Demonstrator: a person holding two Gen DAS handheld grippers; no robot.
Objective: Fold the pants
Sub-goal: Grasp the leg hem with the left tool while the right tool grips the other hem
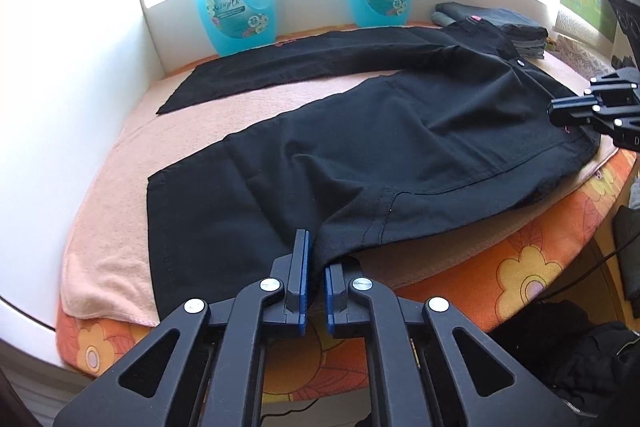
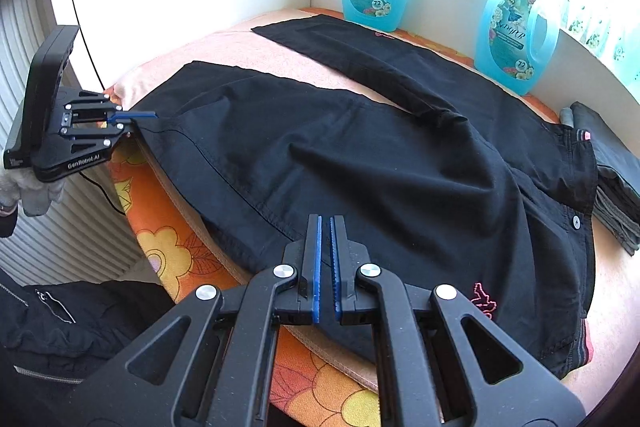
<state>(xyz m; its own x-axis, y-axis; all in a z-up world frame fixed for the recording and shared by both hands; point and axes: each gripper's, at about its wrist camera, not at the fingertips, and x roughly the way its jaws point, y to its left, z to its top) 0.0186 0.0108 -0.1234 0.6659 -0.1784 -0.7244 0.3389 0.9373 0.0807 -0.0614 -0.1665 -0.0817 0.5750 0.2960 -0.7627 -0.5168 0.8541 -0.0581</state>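
Sunlit tabletop (image 1: 520,247) holds black pants (image 1: 360,147) still unfolded, legs apart, left claw (image 1: 316,269) and right claw (image 2: 326,259) each pinching the near edge.

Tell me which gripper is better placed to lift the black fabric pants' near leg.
Left: the left gripper is shut on the black fabric pants near that leg's hem; the right gripper sits shut near the waistband.
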